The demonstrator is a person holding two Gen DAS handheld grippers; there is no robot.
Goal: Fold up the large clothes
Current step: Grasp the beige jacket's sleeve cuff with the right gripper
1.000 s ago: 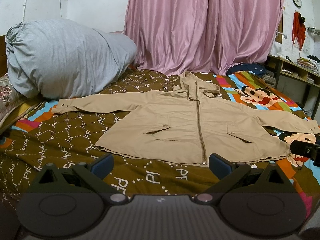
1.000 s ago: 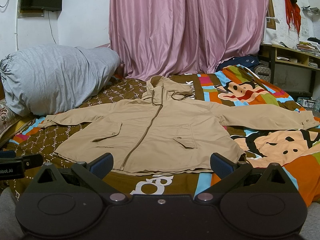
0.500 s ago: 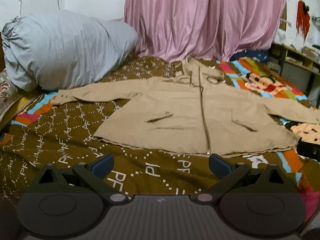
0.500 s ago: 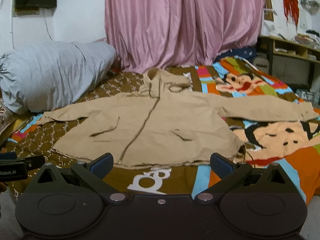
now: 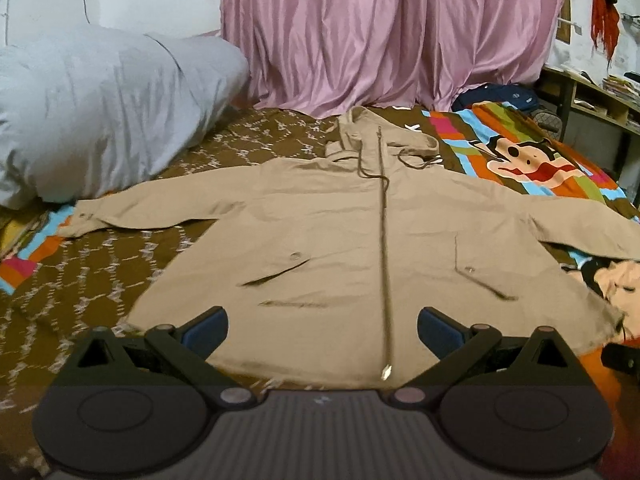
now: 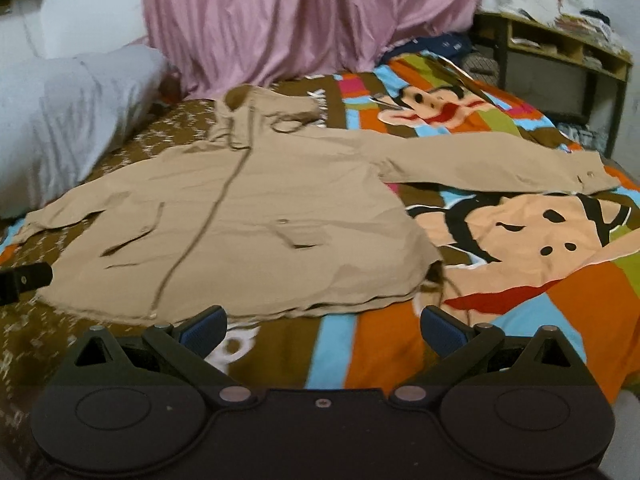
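Jacket: a tan hooded cotton jacket lies front-up and zipped on the brown and cartoon-print bedspread, both sleeves spread out sideways.
Hood: at the jacket's far end, toward the pink pleated curtain.
Bedding: a bulky grey cloth bundle beyond the jacket's left sleeve.
Left gripper: jaws wide apart, empty, over the jacket's near hem.
Right gripper: jaws wide apart, empty, just short of the jacket's hem near its right corner.
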